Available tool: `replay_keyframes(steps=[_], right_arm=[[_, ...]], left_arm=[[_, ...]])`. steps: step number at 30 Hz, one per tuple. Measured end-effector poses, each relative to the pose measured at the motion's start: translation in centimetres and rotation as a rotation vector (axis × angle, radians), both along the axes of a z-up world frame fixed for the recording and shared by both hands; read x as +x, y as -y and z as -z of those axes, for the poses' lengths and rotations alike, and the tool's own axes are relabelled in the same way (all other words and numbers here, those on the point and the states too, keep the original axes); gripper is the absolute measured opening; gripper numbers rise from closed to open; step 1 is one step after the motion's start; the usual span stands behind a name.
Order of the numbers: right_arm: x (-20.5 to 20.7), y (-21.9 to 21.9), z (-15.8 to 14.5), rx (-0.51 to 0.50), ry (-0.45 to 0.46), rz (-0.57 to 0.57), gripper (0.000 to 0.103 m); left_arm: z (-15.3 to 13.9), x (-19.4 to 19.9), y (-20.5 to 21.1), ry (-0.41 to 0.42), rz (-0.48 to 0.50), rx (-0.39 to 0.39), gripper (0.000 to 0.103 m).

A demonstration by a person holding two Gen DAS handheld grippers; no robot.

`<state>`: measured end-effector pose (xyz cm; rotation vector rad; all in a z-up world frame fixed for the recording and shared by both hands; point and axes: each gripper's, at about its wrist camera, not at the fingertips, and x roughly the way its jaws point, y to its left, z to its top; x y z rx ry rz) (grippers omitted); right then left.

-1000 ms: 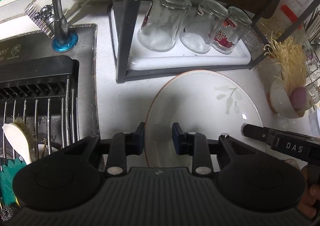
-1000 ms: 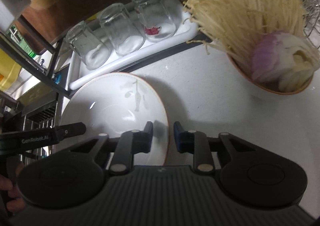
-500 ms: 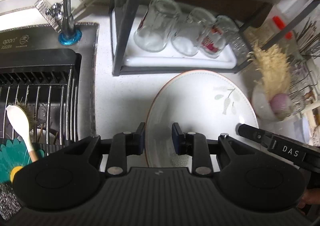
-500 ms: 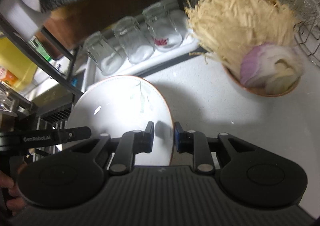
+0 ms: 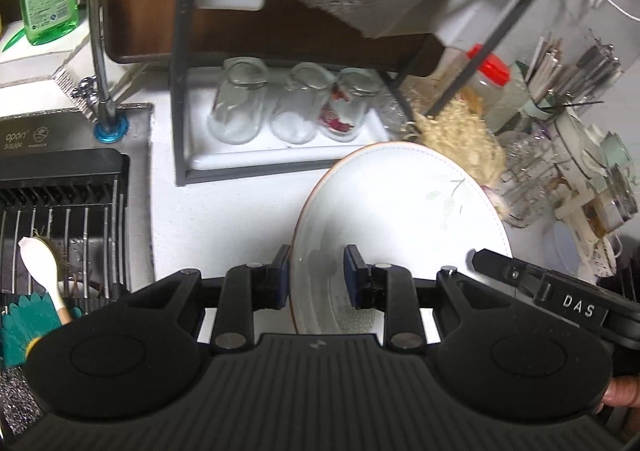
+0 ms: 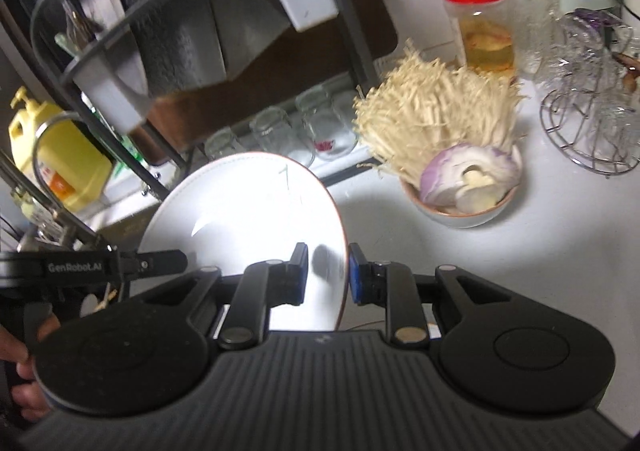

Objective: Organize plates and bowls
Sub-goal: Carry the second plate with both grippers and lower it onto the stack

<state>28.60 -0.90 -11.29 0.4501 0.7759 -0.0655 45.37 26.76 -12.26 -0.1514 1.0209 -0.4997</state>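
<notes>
While both grippers pinch it by opposite rims, white plate point(image 5: 400, 211) point(image 6: 248, 203) hangs tilted above the counter point(image 5: 224, 211), in front of the rack with 3 upturned glasses point(image 5: 296, 111). Left gripper point(image 5: 316, 277) clamps its left rim, right gripper point(image 6: 326, 275) its right rim. Bowl point(image 6: 460, 211) of enoki and onion sits just beside on the right.

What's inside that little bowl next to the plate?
The bowl holds a bunch of thin pale mushrooms and a cut purple onion. They fill it, so the bottom and anything underneath is hidden.
</notes>
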Motion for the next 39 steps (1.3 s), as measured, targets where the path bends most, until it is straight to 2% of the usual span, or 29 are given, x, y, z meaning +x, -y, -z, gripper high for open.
replay_keyframes(steps=[5,9,17,22,32,39], right_arm=[[-2.1,1.0,-1.2,-0.004,0.031,0.012,0.024],[-3.4,1.6,-1.0,-0.025,0.025,0.019,0.024],[-6.1,3.8,-0.7,-0.001,-0.004,0.011,0.024],[-7.7,5.6,-0.7,-0.006,-0.004,-0.029,0.024],[-9.0,8.1,1.6,0.001,-0.082,-0.117,0.024],[-9.0,8.7,3.0,-0.032,-0.132,-0.178,0.024]], left_arm=[[-0.6,-1.6,0.8,-0.003,0.023,-0.015,0.031],[-0.8,-3.3,1.8,-0.003,0.048,-0.012,0.031],[-0.7,-6.1,4.3,-0.005,0.056,0.008,0.031],[-0.1,-7.6,6.2,-0.03,0.017,0.013,0.031],[0.7,-10.9,8.8,-0.051,-0.083,0.052,0.032],[2.9,-12.1,9.8,-0.106,-0.112,0.084,0.032]])
